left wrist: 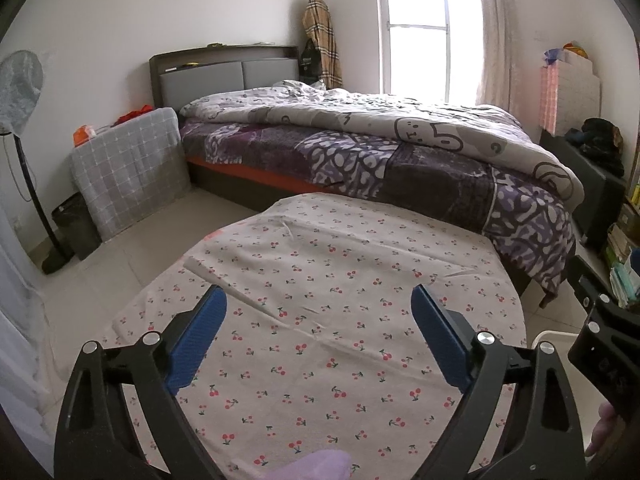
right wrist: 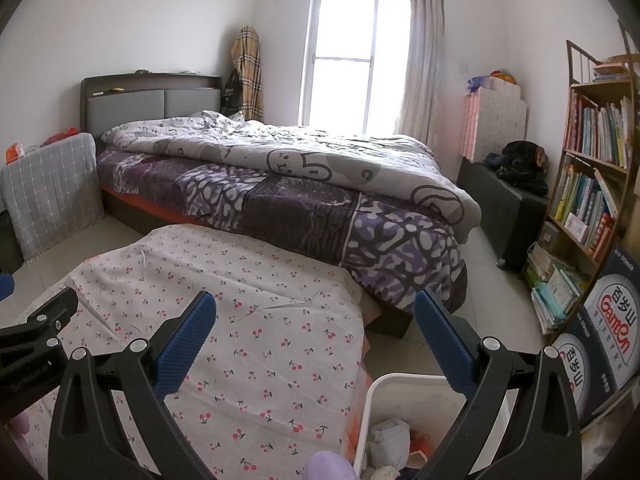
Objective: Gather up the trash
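Observation:
A white trash bin (right wrist: 384, 388) stands on the floor to the right of a table under a cherry-print cloth (right wrist: 256, 344). It holds crumpled white paper (right wrist: 390, 438) and other scraps. My right gripper (right wrist: 315, 320) is open and empty, above the table's right edge and the bin. My left gripper (left wrist: 319, 312) is open and empty over the cloth (left wrist: 320, 360). The bin's rim (left wrist: 554, 338) shows at the right in the left wrist view. No trash lies on the cloth in either view.
A bed (right wrist: 280, 184) with a purple blanket stands just behind the table. A bookshelf (right wrist: 588, 184) and a printed carton (right wrist: 612, 320) are at the right. A fan (left wrist: 20, 92) and a dark bin (left wrist: 76, 228) stand at the left.

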`<act>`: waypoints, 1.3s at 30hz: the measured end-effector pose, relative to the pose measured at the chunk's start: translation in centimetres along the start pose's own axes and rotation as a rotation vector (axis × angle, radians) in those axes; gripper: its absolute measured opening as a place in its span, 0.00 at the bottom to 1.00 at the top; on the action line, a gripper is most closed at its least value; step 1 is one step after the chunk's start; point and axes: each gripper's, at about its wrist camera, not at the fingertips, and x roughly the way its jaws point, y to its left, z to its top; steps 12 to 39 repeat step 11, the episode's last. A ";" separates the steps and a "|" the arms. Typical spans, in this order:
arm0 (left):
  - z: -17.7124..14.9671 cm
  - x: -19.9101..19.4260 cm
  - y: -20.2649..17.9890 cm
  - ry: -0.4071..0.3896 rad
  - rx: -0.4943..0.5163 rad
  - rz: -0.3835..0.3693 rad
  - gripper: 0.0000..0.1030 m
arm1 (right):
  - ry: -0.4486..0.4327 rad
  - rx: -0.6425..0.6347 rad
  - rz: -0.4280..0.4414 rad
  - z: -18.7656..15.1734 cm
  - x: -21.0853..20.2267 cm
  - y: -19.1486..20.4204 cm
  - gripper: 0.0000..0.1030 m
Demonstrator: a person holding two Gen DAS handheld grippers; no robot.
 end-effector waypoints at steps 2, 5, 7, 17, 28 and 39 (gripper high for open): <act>-0.1 -0.2 0.3 0.001 -0.001 -0.010 0.87 | 0.001 -0.001 0.000 -0.1 0.0 0.0 0.94; 0.4 -0.3 0.0 0.015 -0.004 -0.006 0.91 | 0.000 -0.003 0.000 0.0 0.0 -0.1 0.94; 0.5 -0.3 0.0 0.026 -0.006 -0.011 0.93 | 0.000 -0.002 0.001 0.1 0.1 0.0 0.94; 0.5 -0.7 0.2 0.020 -0.010 -0.007 0.93 | 0.002 -0.002 0.001 0.1 0.1 -0.1 0.94; 0.5 -0.7 0.2 0.020 -0.010 -0.007 0.93 | 0.002 -0.002 0.001 0.1 0.1 -0.1 0.94; 0.5 -0.7 0.2 0.020 -0.010 -0.007 0.93 | 0.002 -0.002 0.001 0.1 0.1 -0.1 0.94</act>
